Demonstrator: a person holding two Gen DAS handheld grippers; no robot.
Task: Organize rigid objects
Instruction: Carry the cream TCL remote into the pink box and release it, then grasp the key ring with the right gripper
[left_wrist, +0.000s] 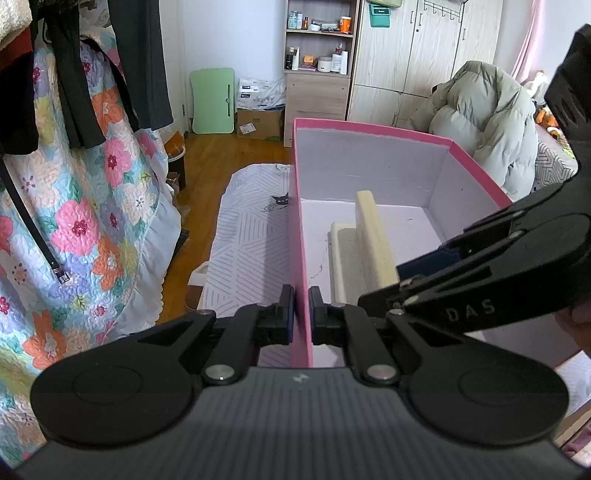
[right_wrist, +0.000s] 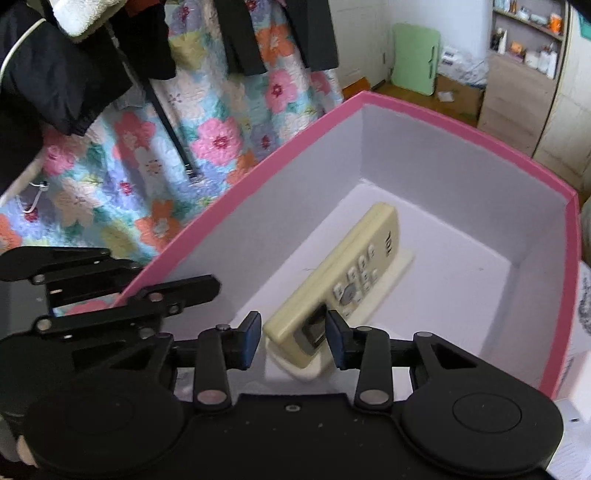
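Note:
A pink box (left_wrist: 369, 125) with a white inside stands on a bed. My left gripper (left_wrist: 301, 314) is shut on its left wall near the front corner. Inside lies a cream remote control (right_wrist: 362, 258), tipped up on its long edge against a flat white holder (right_wrist: 402, 266). My right gripper (right_wrist: 293, 338) reaches down into the box, its jaws on either side of the remote's near end. A thin gap shows at the left pad, so the jaws stand open. The left wrist view shows the remote (left_wrist: 375, 240) edge-on, with the right gripper (left_wrist: 402, 275) at its near end.
A striped bed sheet (left_wrist: 251, 229) lies left of the box, wooden floor beyond. A floral quilt (left_wrist: 92, 221) with dark clothes hangs at the left. A grey puffer jacket (left_wrist: 487, 122) is heaped behind the box. A green board (left_wrist: 213, 99) and a shelf unit (left_wrist: 317, 66) stand at the far wall.

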